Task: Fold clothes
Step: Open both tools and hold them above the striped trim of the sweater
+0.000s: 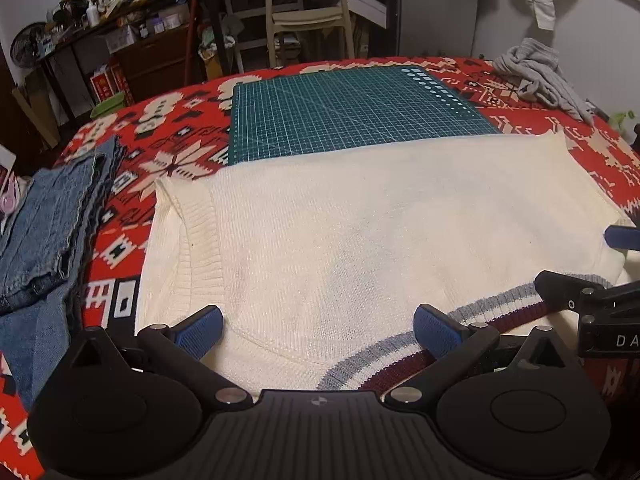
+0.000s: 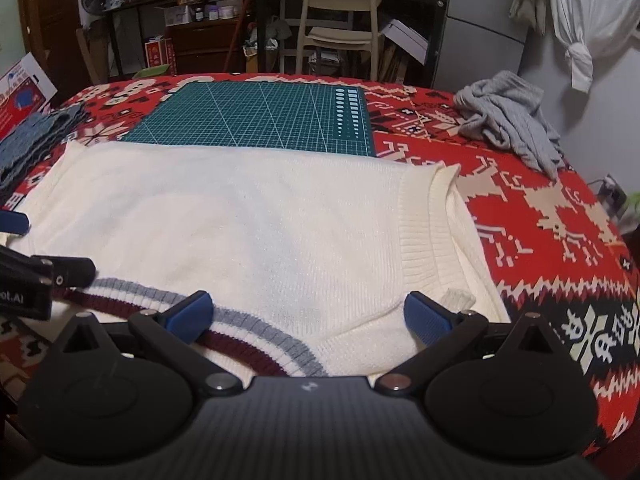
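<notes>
A cream knitted vest [image 1: 360, 232] [image 2: 240, 224] lies flat across the table, its striped grey, white and maroon neckband [image 1: 400, 352] [image 2: 256, 332] at the near edge and ribbed armholes at each side. My left gripper [image 1: 318, 330] hovers open over the near left part of the vest, blue pads wide apart with nothing between them. My right gripper [image 2: 308, 316] is open too, over the near right part beside the neckband. Each gripper shows at the edge of the other's view.
A red patterned tablecloth [image 2: 540, 240] covers the table, with a green cutting mat [image 1: 344, 112] [image 2: 260, 120] behind the vest. Folded denim [image 1: 48, 224] lies at the left, a crumpled grey garment [image 2: 508, 124] at the far right. A chair [image 2: 340, 20] and cluttered shelves stand beyond.
</notes>
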Tool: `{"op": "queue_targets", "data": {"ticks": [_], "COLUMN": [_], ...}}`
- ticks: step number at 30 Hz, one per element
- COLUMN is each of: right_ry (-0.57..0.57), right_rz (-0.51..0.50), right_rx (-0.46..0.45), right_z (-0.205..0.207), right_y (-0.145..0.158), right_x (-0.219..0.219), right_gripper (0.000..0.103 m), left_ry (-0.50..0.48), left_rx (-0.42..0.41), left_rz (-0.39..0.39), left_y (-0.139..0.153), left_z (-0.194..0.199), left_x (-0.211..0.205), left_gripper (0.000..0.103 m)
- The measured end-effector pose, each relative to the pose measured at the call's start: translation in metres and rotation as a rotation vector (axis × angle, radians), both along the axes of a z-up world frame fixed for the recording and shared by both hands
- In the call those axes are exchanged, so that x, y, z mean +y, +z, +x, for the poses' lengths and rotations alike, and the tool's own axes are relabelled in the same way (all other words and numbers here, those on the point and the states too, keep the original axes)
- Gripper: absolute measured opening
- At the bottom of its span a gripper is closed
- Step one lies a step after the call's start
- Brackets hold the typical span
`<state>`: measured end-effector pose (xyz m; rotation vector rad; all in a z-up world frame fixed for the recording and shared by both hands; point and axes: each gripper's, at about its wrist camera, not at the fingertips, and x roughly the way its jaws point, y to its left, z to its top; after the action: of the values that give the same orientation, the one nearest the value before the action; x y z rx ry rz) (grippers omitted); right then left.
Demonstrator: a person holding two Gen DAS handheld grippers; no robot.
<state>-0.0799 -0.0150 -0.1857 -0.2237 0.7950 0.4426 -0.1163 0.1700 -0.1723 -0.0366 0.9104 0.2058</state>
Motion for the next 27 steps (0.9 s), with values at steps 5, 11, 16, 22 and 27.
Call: {"op": "queue_targets", "data": {"ticks": [5,11,16,22,27], "right_ry": [-0.006,-0.022,-0.028,-0.038,-0.048], "right_rz": [0.008,0.010,0.012,0.015,0.006], "right_rx": [-0.014,-0.023,-0.010,-0.019,0.007], "right_z": [-0.002,-0.003,-0.001,-0.004,-0.002], "right_y": [-0.002,-0.003,-0.002,-0.003,0.001], "right_x": [-0.001,-0.001,0.000,0.000,0.000], "right_gripper": [0.102,0.102,0.102,0.102,0.102], "left_ry": [0.011,0.027,0.025,0.037,0.051], "left_rx": [0.009,-0.007,-0.065,-0.100,-0.092], "left_rz": [-0.013,-0.010,0.029,0.021,0.001], "left_y": [-0.001,-0.001,-0.004,-0.007,-0.003], "left_z": [0.003,0.002,-0.006,-0.009,-0.010], "left_x": [0.003,0.001,-0.005,-0.004,-0.002], "left_gripper": [0.103,0.103,0.103,0.103,0.101]}}
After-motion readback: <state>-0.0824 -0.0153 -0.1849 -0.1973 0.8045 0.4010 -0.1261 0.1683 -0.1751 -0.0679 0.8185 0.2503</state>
